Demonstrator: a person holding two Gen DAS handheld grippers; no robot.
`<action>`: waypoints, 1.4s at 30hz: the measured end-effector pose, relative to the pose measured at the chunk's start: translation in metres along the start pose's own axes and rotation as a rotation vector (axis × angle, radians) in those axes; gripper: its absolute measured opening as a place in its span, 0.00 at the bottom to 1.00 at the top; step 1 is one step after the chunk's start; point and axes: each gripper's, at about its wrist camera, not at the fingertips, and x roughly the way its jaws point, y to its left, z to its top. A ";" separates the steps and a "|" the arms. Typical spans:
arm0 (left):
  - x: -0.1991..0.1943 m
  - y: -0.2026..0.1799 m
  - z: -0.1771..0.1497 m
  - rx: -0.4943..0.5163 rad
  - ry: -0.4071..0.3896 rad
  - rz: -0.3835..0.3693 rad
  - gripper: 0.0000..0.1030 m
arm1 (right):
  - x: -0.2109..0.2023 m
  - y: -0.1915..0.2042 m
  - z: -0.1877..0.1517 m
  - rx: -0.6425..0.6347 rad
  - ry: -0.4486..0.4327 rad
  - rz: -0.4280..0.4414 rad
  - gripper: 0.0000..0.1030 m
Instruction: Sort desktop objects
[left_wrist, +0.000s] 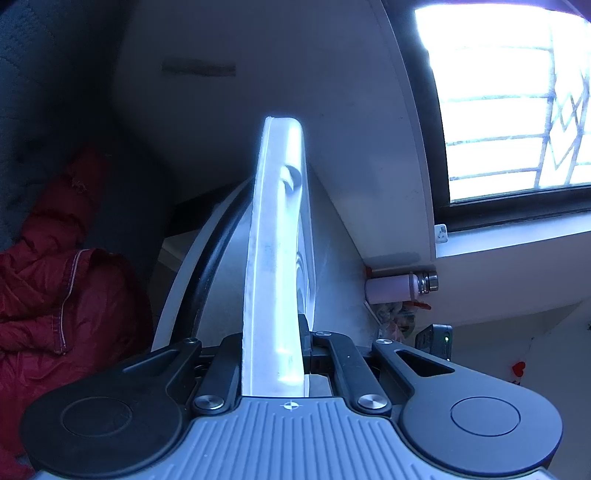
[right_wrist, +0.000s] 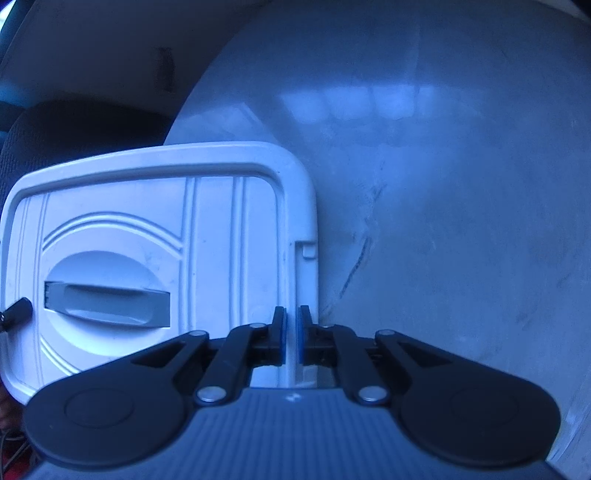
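Now | white lid edge-on in left tool, clamped | right tool clamped on its rim

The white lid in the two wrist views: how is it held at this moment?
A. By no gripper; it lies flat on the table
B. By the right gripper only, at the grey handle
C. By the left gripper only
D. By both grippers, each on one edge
D: the left gripper is shut on the edge of the white lid, and the right gripper is shut on its rim beside the table.
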 end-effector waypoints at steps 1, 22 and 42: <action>0.000 0.000 0.000 0.000 0.001 -0.001 0.07 | 0.002 0.003 0.000 -0.014 -0.003 -0.008 0.05; -0.008 -0.023 -0.010 0.034 -0.024 -0.050 0.06 | -0.003 -0.012 -0.002 -0.017 -0.032 0.020 0.03; -0.044 -0.087 -0.033 0.135 -0.085 -0.169 0.06 | -0.061 0.011 -0.018 -0.065 -0.158 0.007 0.03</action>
